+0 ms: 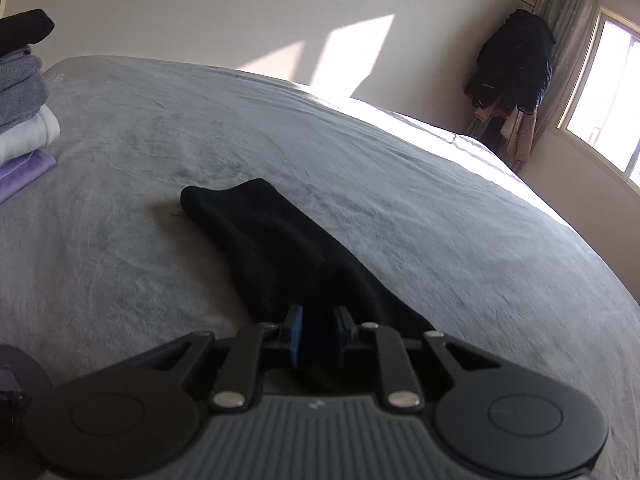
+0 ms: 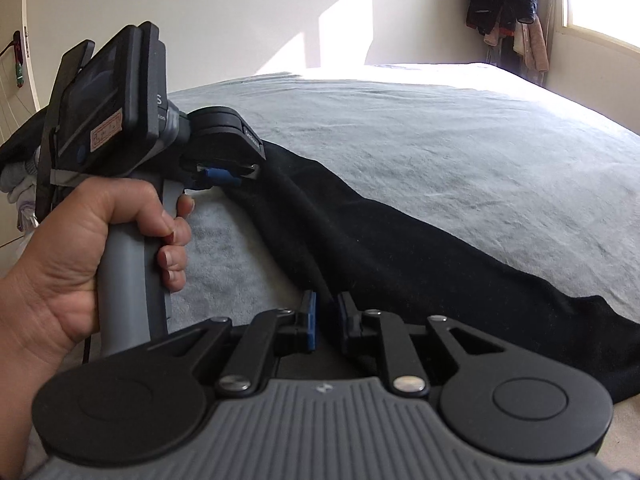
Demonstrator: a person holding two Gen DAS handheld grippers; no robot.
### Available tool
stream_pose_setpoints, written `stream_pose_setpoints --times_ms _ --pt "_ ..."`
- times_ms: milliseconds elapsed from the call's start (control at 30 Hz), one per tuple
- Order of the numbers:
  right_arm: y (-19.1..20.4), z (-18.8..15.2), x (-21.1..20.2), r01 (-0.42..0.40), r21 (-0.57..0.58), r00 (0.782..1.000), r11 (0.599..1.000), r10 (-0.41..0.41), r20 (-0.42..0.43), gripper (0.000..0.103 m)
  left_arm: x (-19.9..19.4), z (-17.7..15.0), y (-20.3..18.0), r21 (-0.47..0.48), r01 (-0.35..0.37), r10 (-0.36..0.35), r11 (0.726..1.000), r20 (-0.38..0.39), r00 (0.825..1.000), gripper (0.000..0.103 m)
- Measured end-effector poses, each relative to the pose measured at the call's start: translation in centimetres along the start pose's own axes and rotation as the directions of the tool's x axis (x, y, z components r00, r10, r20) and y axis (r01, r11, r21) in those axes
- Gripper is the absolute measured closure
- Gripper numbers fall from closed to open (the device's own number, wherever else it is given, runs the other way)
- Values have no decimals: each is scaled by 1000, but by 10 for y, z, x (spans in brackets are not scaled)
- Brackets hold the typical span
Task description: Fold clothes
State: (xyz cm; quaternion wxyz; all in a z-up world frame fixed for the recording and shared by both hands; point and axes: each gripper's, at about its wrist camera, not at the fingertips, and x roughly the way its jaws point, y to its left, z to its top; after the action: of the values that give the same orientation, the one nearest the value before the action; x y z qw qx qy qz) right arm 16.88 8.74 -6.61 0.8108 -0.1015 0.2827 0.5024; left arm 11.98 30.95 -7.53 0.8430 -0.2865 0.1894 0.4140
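Left wrist view: a grey bed (image 1: 160, 140) filled the frame, with a black garment (image 1: 272, 248) laid from its centre toward the bottom edge. A folded stack (image 1: 24, 112) was seen at upper left. The left gripper (image 1: 318, 326) was clamped on the garment's near end; the right gripper (image 2: 326, 320) likewise pinched black cloth at lower centre.

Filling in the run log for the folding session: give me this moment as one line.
surface: grey bed cover | item: black garment lying long | left gripper: shut on black garment | right gripper: shut on black garment | folded stack: far left
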Motion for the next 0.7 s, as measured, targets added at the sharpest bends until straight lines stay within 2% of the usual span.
stream_pose_setpoints --times_ms 133,233,300,433,567,633,700 --pt "-10 -13 -3 -56 131 995 990 45 86 85 4 1 0 1 -34 33 999 31 999 85" --pt "-12 -11 -13 -66 130 994 989 53 95 85 0 -2 -6 40 -81 78 996 73 994 85" --pt "-14 -10 -22 -96 152 988 984 76 131 85 -3 -4 -10 63 -111 103 992 106 989 85" --pt "-23 -9 -27 -115 202 984 973 83 159 81 -9 -4 -10 55 -159 149 986 154 977 84" --pt "-27 -10 -30 -118 223 983 968 82 164 80 -5 -2 -6 36 -163 156 986 150 976 75" --pt "-26 -12 -31 -118 222 983 968 82 165 72 -1 1 -4 14 -158 154 987 155 976 73" --pt "-26 -13 -30 -115 218 984 969 80 162 68 6 5 1 -34 -137 140 990 144 980 72"
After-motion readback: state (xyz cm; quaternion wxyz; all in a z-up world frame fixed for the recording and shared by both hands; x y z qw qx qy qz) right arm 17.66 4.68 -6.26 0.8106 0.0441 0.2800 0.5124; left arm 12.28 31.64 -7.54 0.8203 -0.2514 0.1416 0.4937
